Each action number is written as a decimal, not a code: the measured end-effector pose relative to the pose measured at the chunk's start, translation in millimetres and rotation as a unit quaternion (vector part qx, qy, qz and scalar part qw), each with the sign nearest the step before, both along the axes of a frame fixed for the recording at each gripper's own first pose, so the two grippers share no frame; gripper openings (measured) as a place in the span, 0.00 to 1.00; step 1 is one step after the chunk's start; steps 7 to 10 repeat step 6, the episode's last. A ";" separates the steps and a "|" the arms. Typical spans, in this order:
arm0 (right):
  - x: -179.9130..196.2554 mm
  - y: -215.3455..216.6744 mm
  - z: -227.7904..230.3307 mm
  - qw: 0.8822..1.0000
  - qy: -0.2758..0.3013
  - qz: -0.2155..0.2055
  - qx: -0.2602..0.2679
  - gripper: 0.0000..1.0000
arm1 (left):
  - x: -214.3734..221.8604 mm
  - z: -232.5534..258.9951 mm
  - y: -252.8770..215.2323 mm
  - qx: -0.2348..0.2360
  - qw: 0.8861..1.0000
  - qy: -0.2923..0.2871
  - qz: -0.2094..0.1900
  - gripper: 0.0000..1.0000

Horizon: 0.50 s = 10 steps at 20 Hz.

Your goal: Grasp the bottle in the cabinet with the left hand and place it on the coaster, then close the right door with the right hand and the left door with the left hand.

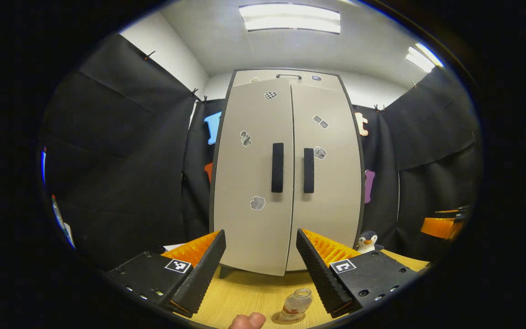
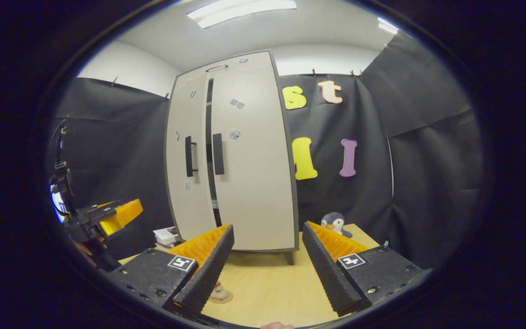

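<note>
Where the left gripper view looks straight ahead, the cabinet (image 1: 286, 173) fills the centre: pale grey, two doors, stickers scattered on them, black vertical handles side by side. From here the left door (image 1: 254, 183) and right door (image 1: 324, 178) look nearly flush. Bottle (image 1: 296, 305) is small, clear, reddish label, standing upright on the coaster (image 1: 281, 320) on the wooden desk (image 1: 244, 297), low between the fingers but touching neither. Left tool (image 1: 259, 267) is level, aimed at the cabinet, jaws spread wide, holding nothing. A fingertip (image 1: 247, 321) pokes in at the bottom edge. Toy penguin (image 1: 367, 241) sits by the cabinet's right foot. Right tool shows as an orange block at far right (image 1: 441, 226).

Right gripper view: cabinet (image 2: 233, 155) seen from an angle, with a dark gap between the doors; the left door (image 2: 187, 155) stands slightly ajar, the right door (image 2: 251, 155) flat. Right tool (image 2: 267, 262) is level, released, nothing gripped. Bottle base and coaster (image 2: 219, 294) peek out beside its left finger. Left tool (image 2: 114, 214) is at the left, its jaw state unclear from here. Penguin (image 2: 334, 224) sits on the desk (image 2: 267, 288).
</note>
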State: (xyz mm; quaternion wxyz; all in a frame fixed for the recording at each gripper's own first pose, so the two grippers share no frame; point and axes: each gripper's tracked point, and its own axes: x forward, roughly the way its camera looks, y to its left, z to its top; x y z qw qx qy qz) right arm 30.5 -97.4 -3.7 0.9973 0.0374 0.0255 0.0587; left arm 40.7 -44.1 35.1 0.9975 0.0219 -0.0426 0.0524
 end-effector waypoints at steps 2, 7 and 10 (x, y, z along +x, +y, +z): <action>-0.8 1.1 -0.4 1.000 0.001 0.000 -0.002 0.94 | 0.0 -1.3 0.8 0.001 1.000 0.001 0.002 0.95; -0.7 3.2 -1.3 1.000 0.002 0.001 -0.001 0.98 | -2.6 -4.5 1.6 0.002 1.000 0.004 0.003 0.95; -0.7 3.2 -1.3 1.000 0.002 0.001 -0.001 0.98 | -2.6 -4.5 1.6 0.002 1.000 0.004 0.003 0.95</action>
